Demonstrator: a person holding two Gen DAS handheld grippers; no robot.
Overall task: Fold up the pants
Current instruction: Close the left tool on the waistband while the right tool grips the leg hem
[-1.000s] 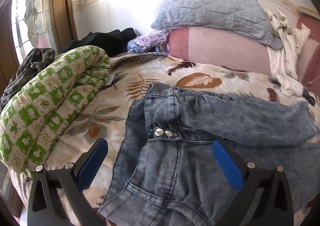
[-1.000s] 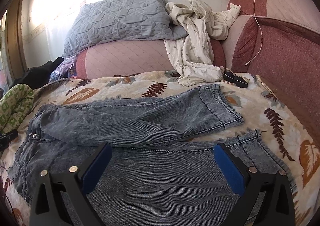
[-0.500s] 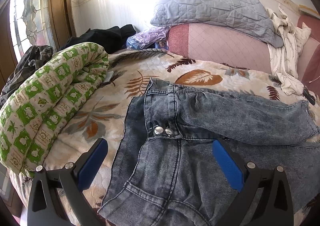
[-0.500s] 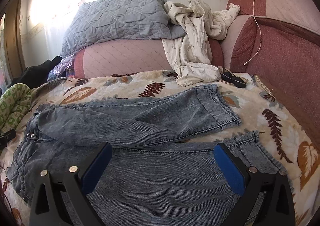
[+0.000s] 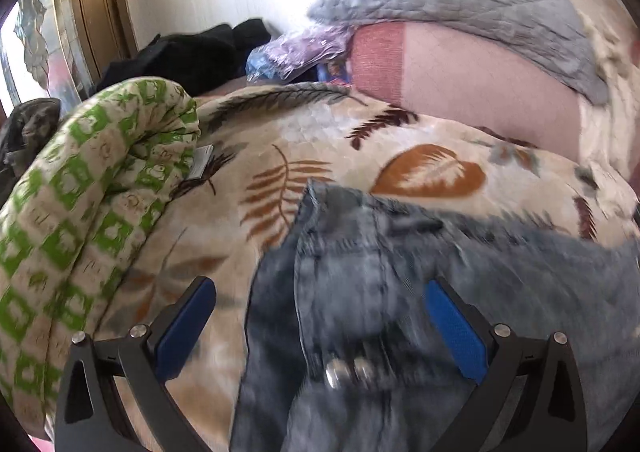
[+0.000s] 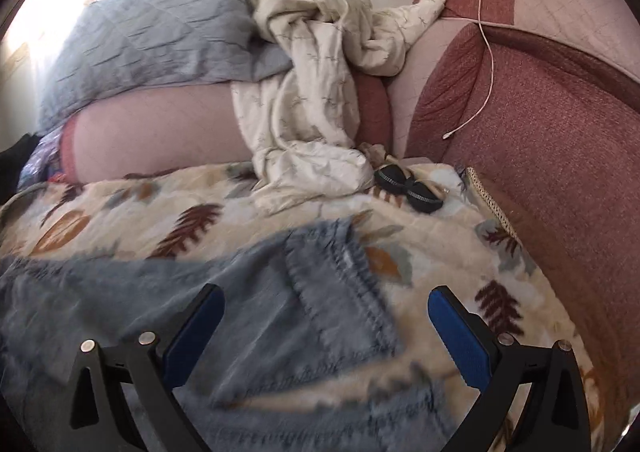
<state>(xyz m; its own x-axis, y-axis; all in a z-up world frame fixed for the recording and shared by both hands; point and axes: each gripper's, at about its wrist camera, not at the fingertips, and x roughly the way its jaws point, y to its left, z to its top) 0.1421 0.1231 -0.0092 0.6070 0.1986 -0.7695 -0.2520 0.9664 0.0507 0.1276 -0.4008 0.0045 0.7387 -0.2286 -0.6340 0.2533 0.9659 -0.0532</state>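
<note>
Grey-blue denim pants (image 5: 400, 292) lie flat on a leaf-print bedspread (image 5: 340, 156), one leg folded over the other. In the left wrist view the waistband with two metal buttons (image 5: 348, 370) lies between my fingers. My left gripper (image 5: 320, 326) is open, low over the waist end. In the right wrist view the hem of the upper leg (image 6: 340, 292) lies between my fingers, the lower leg's hem (image 6: 360, 404) beneath. My right gripper (image 6: 324, 332) is open and empty, low over the leg ends. Both views are motion-blurred.
A rolled green-and-white quilt (image 5: 80, 232) lies left of the waist. Grey pillow (image 6: 152, 36), cream garment (image 6: 312, 100) and pink bolster (image 6: 160, 132) line the head of the bed. Small black items (image 6: 408, 188) lie beyond the hems. A red cushion (image 6: 540, 152) stands at right.
Both grippers have moved forward and down toward the pants; the buttons and the leg hems now sit between the fingers. Both stay open. The pants have not moved.
</note>
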